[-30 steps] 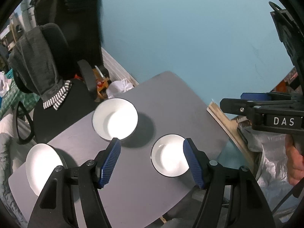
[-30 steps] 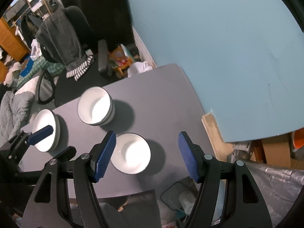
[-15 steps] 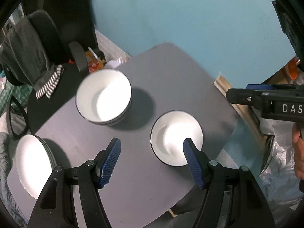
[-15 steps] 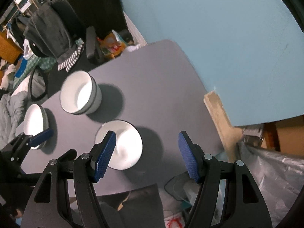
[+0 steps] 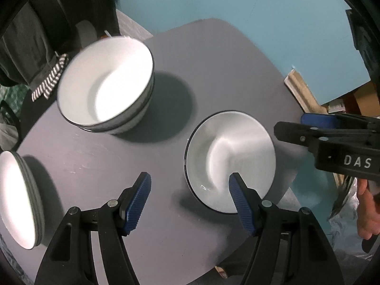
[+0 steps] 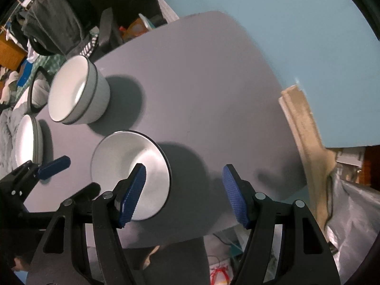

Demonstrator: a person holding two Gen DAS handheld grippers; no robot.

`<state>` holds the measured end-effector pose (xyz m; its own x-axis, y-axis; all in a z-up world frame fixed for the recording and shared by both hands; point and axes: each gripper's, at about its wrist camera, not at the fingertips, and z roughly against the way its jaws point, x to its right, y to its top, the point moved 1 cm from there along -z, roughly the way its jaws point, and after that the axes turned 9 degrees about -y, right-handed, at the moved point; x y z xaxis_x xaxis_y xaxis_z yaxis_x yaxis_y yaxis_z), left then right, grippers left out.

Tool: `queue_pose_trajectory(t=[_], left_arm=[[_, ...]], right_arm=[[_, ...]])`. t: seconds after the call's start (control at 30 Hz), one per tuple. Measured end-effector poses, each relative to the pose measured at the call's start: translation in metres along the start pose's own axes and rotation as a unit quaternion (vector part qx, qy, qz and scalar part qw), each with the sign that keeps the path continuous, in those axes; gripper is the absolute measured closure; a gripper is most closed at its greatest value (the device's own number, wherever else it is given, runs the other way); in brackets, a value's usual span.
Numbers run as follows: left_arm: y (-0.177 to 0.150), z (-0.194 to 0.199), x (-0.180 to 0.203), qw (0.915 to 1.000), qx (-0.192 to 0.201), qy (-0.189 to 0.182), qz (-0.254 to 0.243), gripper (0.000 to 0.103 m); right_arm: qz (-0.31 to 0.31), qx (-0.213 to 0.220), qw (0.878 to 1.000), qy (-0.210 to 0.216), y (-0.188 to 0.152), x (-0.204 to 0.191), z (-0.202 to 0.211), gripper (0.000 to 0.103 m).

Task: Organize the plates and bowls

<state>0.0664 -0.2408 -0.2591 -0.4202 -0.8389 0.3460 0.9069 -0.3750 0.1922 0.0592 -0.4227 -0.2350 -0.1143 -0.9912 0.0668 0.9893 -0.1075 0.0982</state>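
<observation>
Both grippers have come down toward the grey table since the earlier frames; the dishes now loom larger. The left gripper stands wide and empty, its right-hand pad overlapping the near rim of the shallow white bowl. The right gripper is likewise wide and empty, straddling that bowl's right edge. The bowl sits upright, mouth up, close to the table's near edge. Beyond it to the left stand stacked deep bowls; stacked plates lie left, at the table's edge. Bare tabletop lies beyond the bowl toward the blue wall.
</observation>
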Motion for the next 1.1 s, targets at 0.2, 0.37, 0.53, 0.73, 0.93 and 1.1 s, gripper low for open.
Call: queue_pose_trajectory(t=[0.2,0.37,0.53,0.73,0.93,1.1], left_arm=[[-0.003,-0.021,-0.005,0.9998,-0.015,-0.002,0.017,0.034],[-0.002,-0.03,-0.014,0.9988,-0.011,-0.012,0.045,0.034],[-0.003,-0.033,-0.017,0.9978,-0.01,-0.021,0.062,0.035],[-0.006,-0.037,-0.024,0.9968,-0.021,-0.031,0.071,0.056],[-0.006,-0.042,-0.032,0.9946,-0.025,-0.045,0.09,0.076],[-0.005,-0.041,-0.043,0.9936,-0.027,-0.057,0.094,0.081]], right_arm=[[0.005,-0.013,1.0,0.017,0.001,-0.003,-0.025,0.036],[0.012,-0.021,0.999,0.03,0.0,-0.008,-0.043,0.04],[0.013,-0.031,0.999,0.041,-0.003,-0.009,-0.055,0.054],[0.018,-0.04,0.998,0.043,-0.008,-0.01,-0.06,0.064],[0.022,-0.044,0.998,0.047,-0.007,-0.016,-0.061,0.079],[0.024,-0.05,0.997,0.052,-0.008,-0.016,-0.063,0.089]])
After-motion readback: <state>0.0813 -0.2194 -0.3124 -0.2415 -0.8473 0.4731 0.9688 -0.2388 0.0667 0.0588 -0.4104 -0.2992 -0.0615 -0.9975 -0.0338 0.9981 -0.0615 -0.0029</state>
